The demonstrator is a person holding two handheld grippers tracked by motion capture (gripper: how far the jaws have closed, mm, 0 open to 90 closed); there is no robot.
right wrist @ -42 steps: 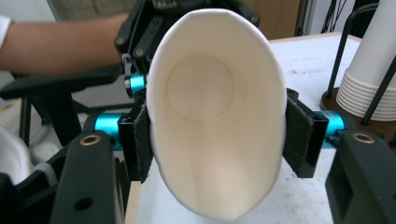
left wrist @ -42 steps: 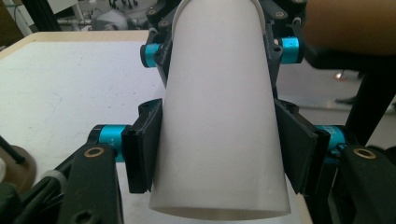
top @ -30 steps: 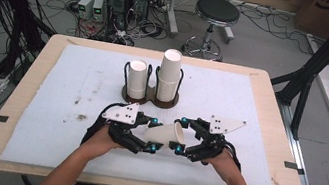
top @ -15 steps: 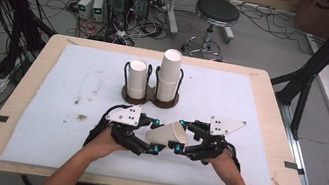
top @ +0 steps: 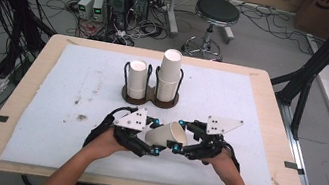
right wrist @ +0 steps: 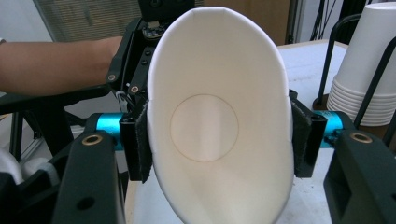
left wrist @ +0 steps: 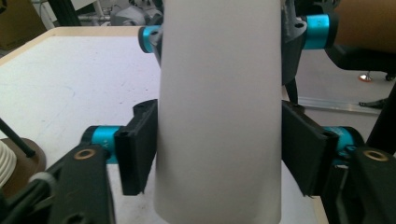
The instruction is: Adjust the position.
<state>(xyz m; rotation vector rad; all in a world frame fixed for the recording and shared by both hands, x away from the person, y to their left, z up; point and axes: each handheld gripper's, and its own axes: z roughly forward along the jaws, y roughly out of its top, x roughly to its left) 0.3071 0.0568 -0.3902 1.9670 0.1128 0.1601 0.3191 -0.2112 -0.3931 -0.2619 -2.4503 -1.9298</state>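
Observation:
A white paper cup lies on its side just above the mat, carried between my two grippers. My left gripper comes in from the left. Its pads rest against both sides of the cup near its base; these jaws have just been opening a little with the cup between them. My right gripper comes in from the right. Its jaws have just been closing, and its pads now squeeze the cup's mouth into an oval.
A brown wire holder stands behind the grippers with a short cup stack and a taller stack, also seen as the stack. A white mat covers the wooden table.
My right gripper's jaws have closed on the mouth of the cup, which the left gripper was holding alone. The hands have barely moved.

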